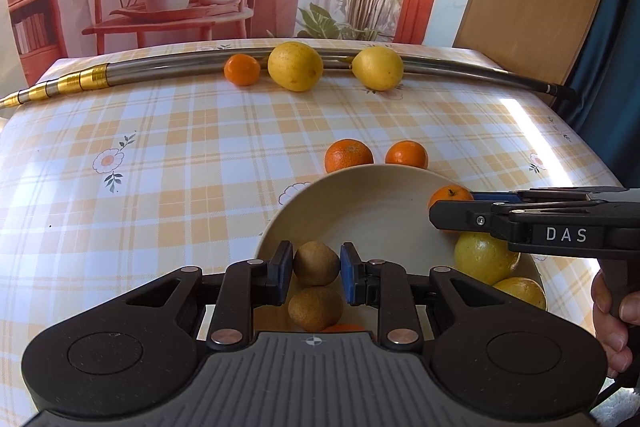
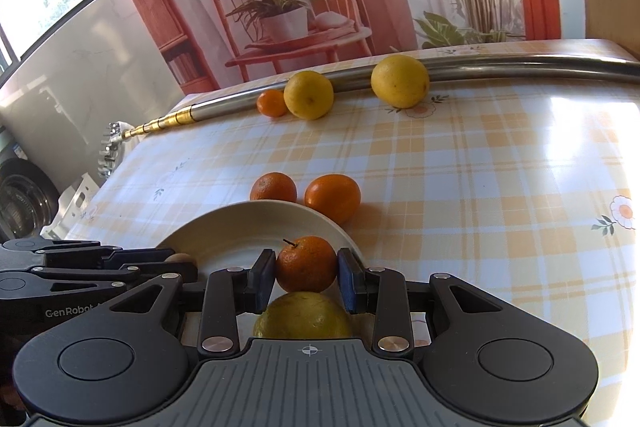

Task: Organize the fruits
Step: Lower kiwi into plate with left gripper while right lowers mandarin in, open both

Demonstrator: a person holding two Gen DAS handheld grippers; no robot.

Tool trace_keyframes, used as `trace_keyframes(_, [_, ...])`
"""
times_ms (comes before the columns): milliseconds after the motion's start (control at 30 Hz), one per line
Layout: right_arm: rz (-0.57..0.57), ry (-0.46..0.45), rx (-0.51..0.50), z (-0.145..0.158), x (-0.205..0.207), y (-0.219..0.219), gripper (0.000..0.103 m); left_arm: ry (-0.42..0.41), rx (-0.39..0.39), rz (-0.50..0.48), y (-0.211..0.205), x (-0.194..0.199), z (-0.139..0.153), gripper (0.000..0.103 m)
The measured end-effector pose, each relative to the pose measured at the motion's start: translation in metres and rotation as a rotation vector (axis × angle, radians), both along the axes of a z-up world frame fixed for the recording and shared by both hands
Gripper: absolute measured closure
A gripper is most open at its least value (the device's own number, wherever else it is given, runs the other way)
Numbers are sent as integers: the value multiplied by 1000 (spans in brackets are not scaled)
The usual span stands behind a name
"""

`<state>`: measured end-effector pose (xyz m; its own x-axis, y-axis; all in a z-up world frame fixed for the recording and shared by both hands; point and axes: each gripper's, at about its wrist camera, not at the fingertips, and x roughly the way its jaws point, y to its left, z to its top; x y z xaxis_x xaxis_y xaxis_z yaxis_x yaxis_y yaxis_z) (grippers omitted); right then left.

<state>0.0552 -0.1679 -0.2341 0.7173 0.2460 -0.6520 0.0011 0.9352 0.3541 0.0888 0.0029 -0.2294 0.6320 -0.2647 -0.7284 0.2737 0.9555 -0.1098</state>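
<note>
- Left wrist view: the left gripper has its jaws set on either side of a kiwi over the cream plate; the pads look to touch it, though whether they press cannot be told.
- A second kiwi lies on the plate just below, partly hidden by the gripper body, and a sliver of orange fruit shows under it, cut off.
- The right gripper reaches in from the right across the plate's rim, held by a hand at the frame edge; it covers part of a tangerine and a lemon.
- Right wrist view: the right gripper's jaws sit close on both sides of the stemmed tangerine, above the lemon.
- Two oranges rest on the checked desk just behind the plate.
- At the far edge, a small orange and two lemons lean against a metal pole.
</note>
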Motion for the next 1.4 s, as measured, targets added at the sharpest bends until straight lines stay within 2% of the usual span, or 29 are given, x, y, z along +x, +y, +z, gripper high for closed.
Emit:
trace_keyframes(667, [-10,12,-83,3,-8,13,72,-39,-3,43,3,-17,-2,76])
trace_keyframes(900, [-24,3,-106,3,-12,14,71,-42,-41,80,6,-20,-2,75])
trace_keyframes(1200, [-20,-42,-205,9,-20,24,71,-58,-30,96,6,-26,-1,75])
trace_keyframes(1400, [-22,-56,-221,10,-21,24,71,-68,-22,100,5,-28,0,75])
